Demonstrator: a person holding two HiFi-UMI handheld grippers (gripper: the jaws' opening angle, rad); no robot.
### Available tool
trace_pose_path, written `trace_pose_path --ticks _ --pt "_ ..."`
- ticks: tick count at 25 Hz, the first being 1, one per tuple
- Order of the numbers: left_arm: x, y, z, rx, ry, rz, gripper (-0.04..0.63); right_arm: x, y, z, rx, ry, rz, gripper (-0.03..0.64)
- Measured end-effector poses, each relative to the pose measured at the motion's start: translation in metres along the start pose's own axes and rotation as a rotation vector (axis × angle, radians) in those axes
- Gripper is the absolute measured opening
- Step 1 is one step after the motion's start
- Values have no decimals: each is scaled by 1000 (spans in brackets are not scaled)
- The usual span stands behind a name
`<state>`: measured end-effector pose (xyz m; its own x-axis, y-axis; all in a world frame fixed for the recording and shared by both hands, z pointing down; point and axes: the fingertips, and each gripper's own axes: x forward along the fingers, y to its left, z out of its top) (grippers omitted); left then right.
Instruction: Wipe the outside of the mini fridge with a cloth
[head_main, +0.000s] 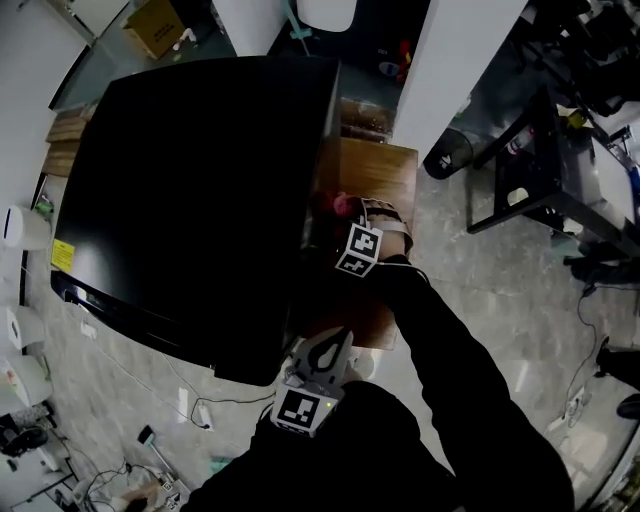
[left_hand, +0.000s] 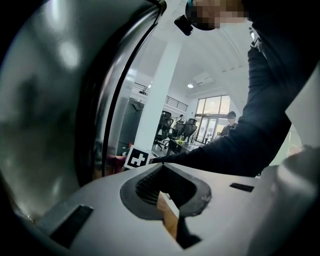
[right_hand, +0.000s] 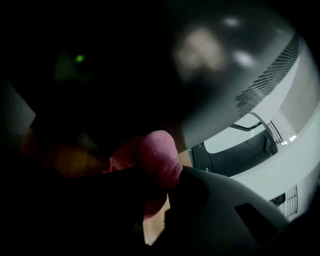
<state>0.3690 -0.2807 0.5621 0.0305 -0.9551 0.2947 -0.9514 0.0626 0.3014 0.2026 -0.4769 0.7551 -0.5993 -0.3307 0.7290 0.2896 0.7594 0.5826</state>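
The right gripper clamps a pink cloth at three o'clock of the black mini fridge. The left gripper, jaws together, sits at five o'clock.

Black mini fridge: boxy, glossy, upright, seen from above, with a broad flat top catching faint reflections. A strip of the wooden desk showing past its 3 o'clock side. Pink cloth: bunched into a soft wad, close against the fridge's dark wall at 3 o'clock, above the desk, pinched between the jaws of the right claw. Contact with the wall unclear.
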Motion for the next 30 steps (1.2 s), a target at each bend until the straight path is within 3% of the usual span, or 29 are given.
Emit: trace_pose_path --ticks 7,15,21,26,30 --pt "-38 -33 34 60 -37 -132 6 -146 -50 11 178 -67 -209 52" --pt "-107 -48 78 115 -107 -224 5 -317 -75 85 186 -152 -409 52" --pt "-143 -43 92 172 -151 -233 5 -387 -68 145 155 -227 -434 52" --pt "-165 -37 95 209 -193 -222 6 -391 -50 166 121 -211 -412 52" --pt "-172 -29 89 186 -163 -204 6 -383 -46 166 129 -201 -409 51"
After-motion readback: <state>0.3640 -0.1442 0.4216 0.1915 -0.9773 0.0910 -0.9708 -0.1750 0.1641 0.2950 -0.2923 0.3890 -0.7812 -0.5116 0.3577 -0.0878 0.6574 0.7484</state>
